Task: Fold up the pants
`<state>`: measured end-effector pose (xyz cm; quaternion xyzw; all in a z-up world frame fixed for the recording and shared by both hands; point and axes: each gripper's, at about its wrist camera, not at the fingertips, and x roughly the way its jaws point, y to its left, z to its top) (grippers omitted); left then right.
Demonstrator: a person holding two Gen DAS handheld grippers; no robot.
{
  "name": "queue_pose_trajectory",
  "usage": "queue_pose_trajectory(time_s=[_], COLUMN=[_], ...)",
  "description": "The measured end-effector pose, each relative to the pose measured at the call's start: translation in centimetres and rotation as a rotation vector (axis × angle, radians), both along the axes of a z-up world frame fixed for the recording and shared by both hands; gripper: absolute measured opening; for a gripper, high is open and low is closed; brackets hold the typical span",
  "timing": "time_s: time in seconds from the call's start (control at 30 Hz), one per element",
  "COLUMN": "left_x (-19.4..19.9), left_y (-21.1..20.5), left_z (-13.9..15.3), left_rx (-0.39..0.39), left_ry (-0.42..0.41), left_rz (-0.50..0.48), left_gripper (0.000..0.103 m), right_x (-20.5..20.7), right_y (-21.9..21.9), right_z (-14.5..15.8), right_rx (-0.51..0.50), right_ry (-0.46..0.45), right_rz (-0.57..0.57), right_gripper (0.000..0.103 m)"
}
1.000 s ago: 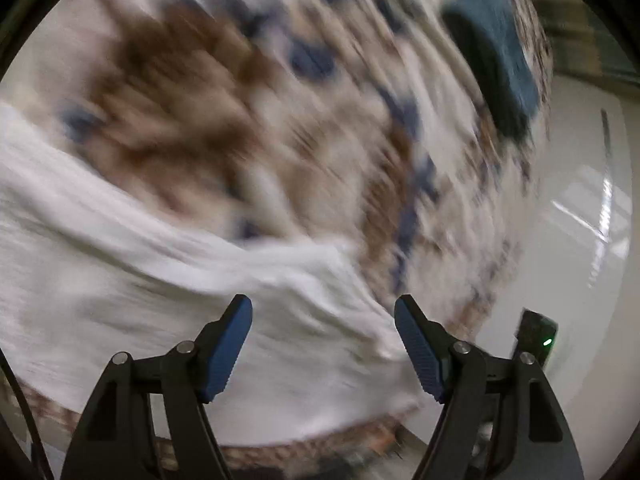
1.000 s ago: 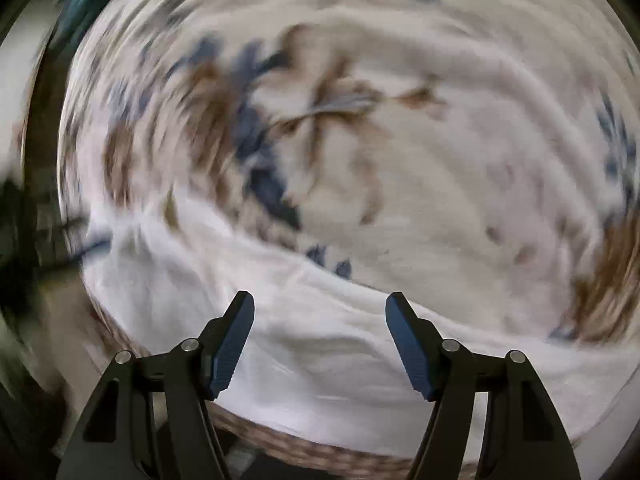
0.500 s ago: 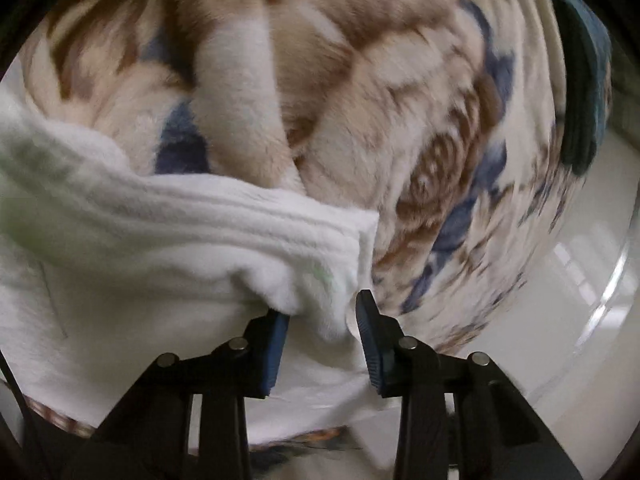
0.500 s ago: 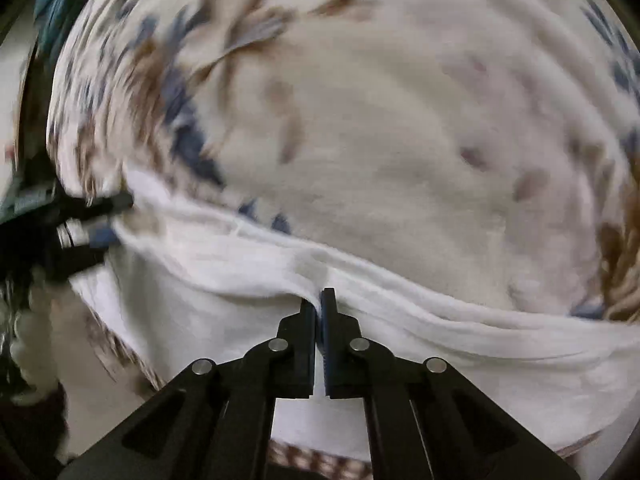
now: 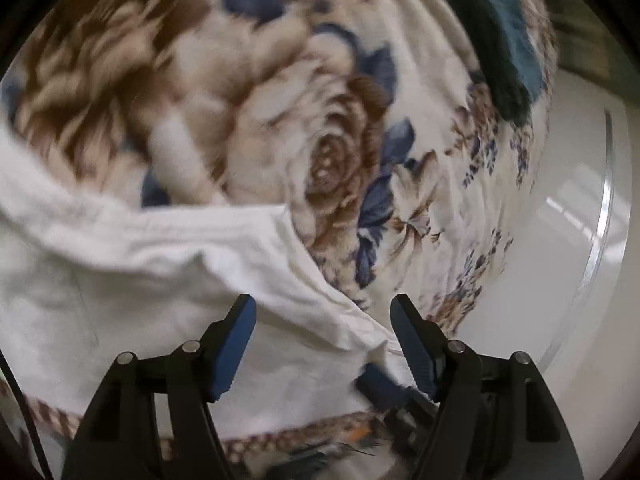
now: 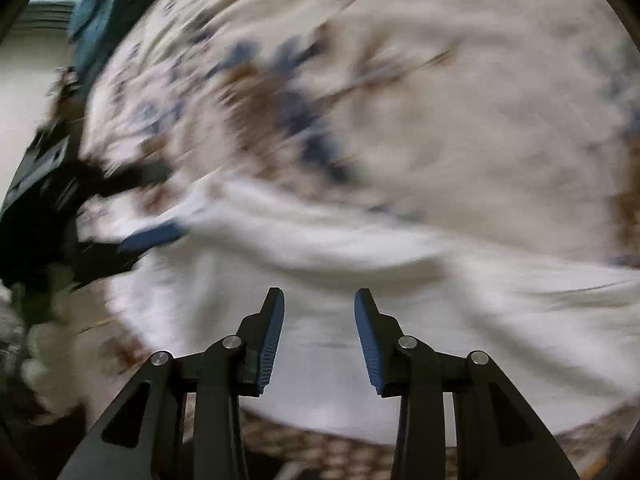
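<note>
Looking down both wrist views: white pants (image 5: 132, 300) lie spread on a floral blanket (image 5: 320, 128), which looks like a bed. Their folded top edge runs as a long band roughly crosswise in both views, so the long axis lies across both sets of jaws, not along them.

Left gripper (image 5: 322, 338): jaws stand wide, have just been opening. The pants' corner flap drapes between them but neither pad presses on it, so it's released, not held. The cloth runs from that corner off to the gripper's left.

Right gripper (image 6: 319, 340): jaws narrower but apart, also just opening, with flat white fabric (image 6: 400, 280) beneath the gap and nothing pinched. The folded band sits just ahead of its tips.

The left gripper shows at the far left of the right wrist view (image 6: 152, 236), at the end of the same band. My read: the left is nearer the corner and the right nearer mid-edge, so any next fold turns on that crosswise band. Heavy blur limits detail. A teal cloth (image 5: 508, 36) lies well apart at the blanket's far edge.
</note>
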<state>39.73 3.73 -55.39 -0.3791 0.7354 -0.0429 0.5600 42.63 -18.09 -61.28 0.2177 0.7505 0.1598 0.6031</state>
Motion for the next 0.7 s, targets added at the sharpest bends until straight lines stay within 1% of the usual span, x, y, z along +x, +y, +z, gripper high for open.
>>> queue_pose_trajectory(time_s=[0.03, 0.1, 0.13, 0.2, 0.23, 0.27, 0.3, 0.33, 0.4, 0.47, 0.53, 0.63, 0.67, 0.7], left_x=[0.0, 0.5, 0.8, 1.4, 1.5, 1.5, 1.5, 1.4, 1.5, 1.7, 1.7, 1.7, 1.7, 1.9], left_y=[0.5, 0.9, 1.0, 0.7, 1.4, 1.6, 1.8, 2.1, 2.2, 2.3, 2.3, 1.8, 1.6, 1.3], left_z=[-0.4, -1.8, -2.7, -4.1, -4.3, -5.0, -5.7, -6.0, -6.4, -6.2, -6.1, -5.6, -5.2, -4.6], left_rx=[-0.008, -0.028, -0.04, -0.031, -0.033, -0.042, -0.048, -0.052, -0.06, -0.064, -0.064, -0.046, -0.033, -0.023], left_ry=[-0.009, -0.013, -0.018, -0.028, -0.022, -0.008, 0.003, 0.007, 0.012, 0.009, 0.002, -0.004, -0.006, -0.016], left_rz=[0.008, 0.03, 0.042, 0.029, 0.032, 0.04, 0.048, 0.05, 0.056, 0.058, 0.055, 0.042, 0.034, 0.024], left_gripper=[0.068, 0.068, 0.068, 0.068, 0.068, 0.068, 0.068, 0.068, 0.068, 0.068, 0.068, 0.068, 0.068, 0.068], right_x=[0.0, 0.2, 0.1, 0.1, -0.2, -0.4, -0.5, -1.0, -1.4, -2.0, -2.4, -3.3, -3.3, -2.7], right_y=[0.8, 1.1, 1.9, 0.8, -0.4, -1.1, -1.6, -1.4, -2.6, -3.7, -5.8, -8.2, -8.2, -7.3], right_z=[-1.1, -2.9, -4.0, -5.6, -6.0, -6.5, -7.1, -8.0, -8.1, -8.5, -8.1, -8.6, -8.7, -8.6], right_rx=[0.003, -0.047, -0.082, -0.076, -0.074, -0.08, -0.088, -0.075, -0.06, -0.06, -0.077, -0.042, -0.024, -0.005], right_ry=[0.011, 0.002, -0.005, 0.014, 0.022, 0.025, 0.034, 0.046, 0.055, 0.054, 0.044, 0.066, 0.073, 0.073], right_rz=[-0.022, -0.058, -0.097, -0.223, -0.286, -0.325, -0.345, -0.379, -0.416, -0.451, -0.483, -0.515, -0.514, -0.504], right_gripper=[0.036, 0.02, 0.015, 0.01, 0.006, 0.0, 0.0, 0.0, 0.0, 0.0, 0.0, 0.0, 0.0, 0.002])
